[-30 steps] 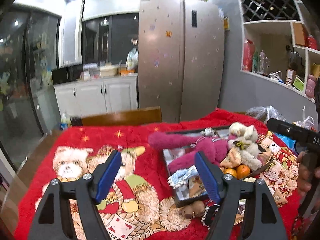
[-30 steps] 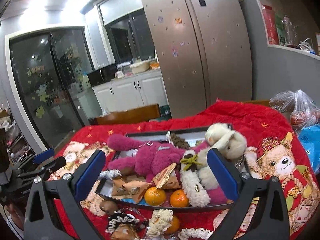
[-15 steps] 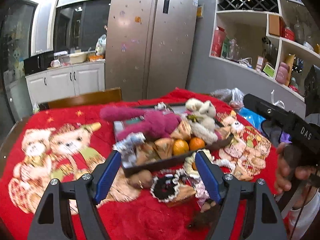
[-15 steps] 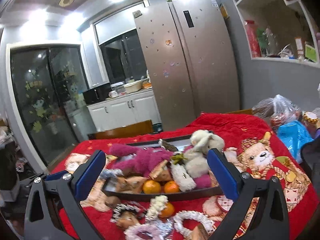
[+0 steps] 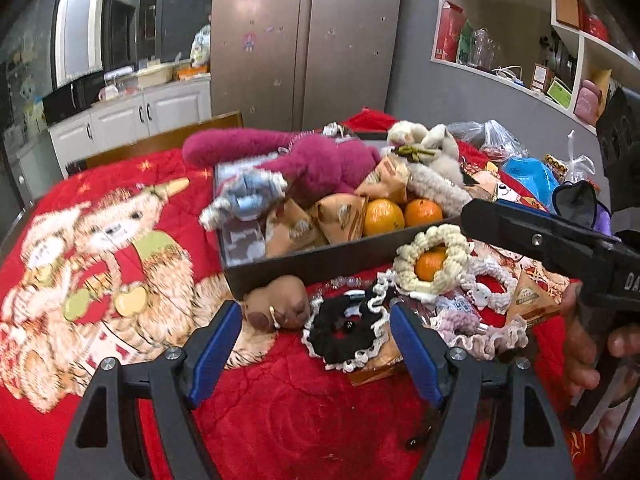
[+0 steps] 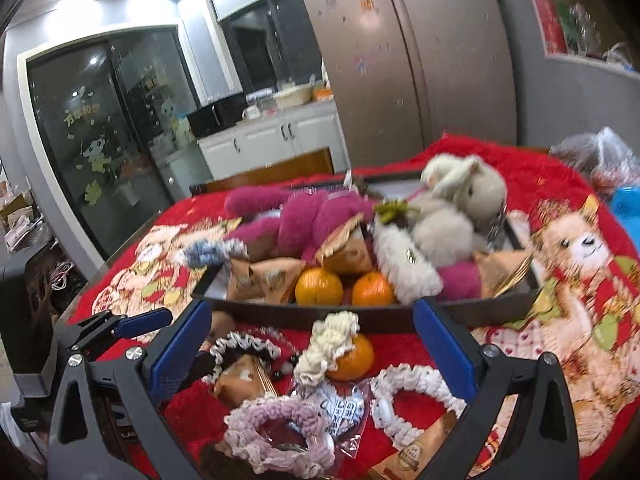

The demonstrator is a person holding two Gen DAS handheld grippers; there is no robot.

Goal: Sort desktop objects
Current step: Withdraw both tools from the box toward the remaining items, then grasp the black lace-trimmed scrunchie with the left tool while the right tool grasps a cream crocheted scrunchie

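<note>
A black tray on the red bear blanket holds a magenta plush, a white plush, two oranges and brown snack packets. Loose items lie in front of it. My left gripper is open, low over a black lace-edged scrunchie and beside a small brown plush. My right gripper is open above an orange wrapped in a cream scrunchie, a white scrunchie and a lilac scrunchie.
A blue-grey scrunchie hangs over the tray's left rim. Plastic bags sit at the table's right. A hand holds the right gripper's black body close to my left one. A wooden chair back stands behind the table.
Both grippers have sunk and tipped down toward the table. The left view swung from the blanket's bear print onto the tray and the loose items. Both stayed open.
</note>
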